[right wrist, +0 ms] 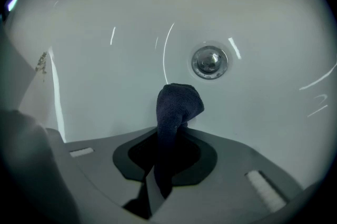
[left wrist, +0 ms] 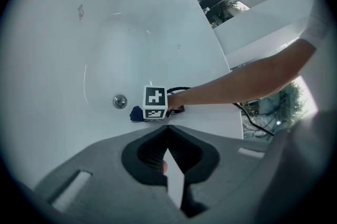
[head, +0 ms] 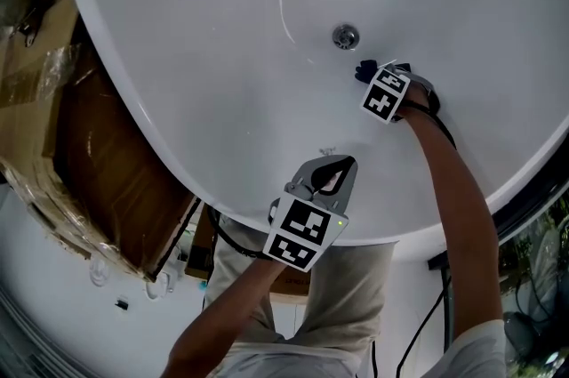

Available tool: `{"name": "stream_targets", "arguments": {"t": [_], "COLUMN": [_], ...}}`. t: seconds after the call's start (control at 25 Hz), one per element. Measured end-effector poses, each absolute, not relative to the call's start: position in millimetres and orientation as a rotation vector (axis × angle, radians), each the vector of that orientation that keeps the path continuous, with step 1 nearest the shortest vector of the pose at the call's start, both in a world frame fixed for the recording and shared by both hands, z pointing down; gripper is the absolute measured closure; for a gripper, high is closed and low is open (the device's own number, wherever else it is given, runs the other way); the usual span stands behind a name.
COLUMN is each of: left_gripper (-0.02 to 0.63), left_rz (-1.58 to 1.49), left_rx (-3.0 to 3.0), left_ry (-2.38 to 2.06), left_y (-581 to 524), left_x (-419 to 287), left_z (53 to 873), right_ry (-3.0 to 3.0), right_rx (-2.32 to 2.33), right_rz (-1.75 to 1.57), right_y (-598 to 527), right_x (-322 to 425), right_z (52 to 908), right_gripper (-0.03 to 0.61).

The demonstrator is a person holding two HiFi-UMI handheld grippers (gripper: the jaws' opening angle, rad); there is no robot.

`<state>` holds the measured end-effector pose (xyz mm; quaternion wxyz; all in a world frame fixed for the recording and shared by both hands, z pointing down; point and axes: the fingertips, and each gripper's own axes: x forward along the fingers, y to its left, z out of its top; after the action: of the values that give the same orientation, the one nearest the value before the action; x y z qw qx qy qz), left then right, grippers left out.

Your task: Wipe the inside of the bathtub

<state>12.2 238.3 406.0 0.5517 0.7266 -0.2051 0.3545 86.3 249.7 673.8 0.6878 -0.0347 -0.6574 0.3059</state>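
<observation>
White tub [head: 222, 56] fills most of the head view, curved rim running from upper left down to lower right; it also fills the left gripper view [left wrist: 63, 59] and the right gripper view [right wrist: 105, 17]. The inside looks glossy, with light streaks.

Brown boards [head: 98, 163] under plastic wrap sit outside the tub at the left edge of the head view.

A bare right arm [head: 453, 189] reaches from the lower right up into the tub; in the left gripper view it comes in from the right edge [left wrist: 237, 83].

Left tongs [head: 338, 167] are at lower centre of the head view, over the near rim. They are clenched, tips meeting, nothing between them [left wrist: 167, 129].

Right tongs [head: 373, 76] are down inside the tub at centre right of the head view, just below and right of the drain. They are clamped on the cloth [right wrist: 168, 132]. The left gripper view shows them at centre [left wrist: 142, 112], marker cube facing the camera.

The dark blue cloth [head: 364, 71] sticks out past the tips as a bunched lump. It lies against the tub floor just below the drain [right wrist: 179, 104], close to it but with white showing between. It is a small dark blob left of the cube in the left gripper view [left wrist: 136, 113].

The round metal drain [head: 346, 36] sits in the tub floor, upper centre of the head view, left of centre in the left gripper view [left wrist: 120, 101], and upper right of centre in the right gripper view [right wrist: 209, 61].
</observation>
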Motion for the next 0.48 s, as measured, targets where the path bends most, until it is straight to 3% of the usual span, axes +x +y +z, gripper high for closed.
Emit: {"name": "stream_targets", "arguments": {"t": [0.48], "left_gripper": [0.615], "left_rz": [0.839], "left_rx": [1.704], "left_ry": [-0.485], "left_y": [251], "left_x": [15], "left_z": [417], "right_ry": [-1.483], "right_rx": [-0.036], "right_rz": [0.541], "right_y": [228], "right_x": [89], "right_z": [705], "right_gripper": [0.526]}}
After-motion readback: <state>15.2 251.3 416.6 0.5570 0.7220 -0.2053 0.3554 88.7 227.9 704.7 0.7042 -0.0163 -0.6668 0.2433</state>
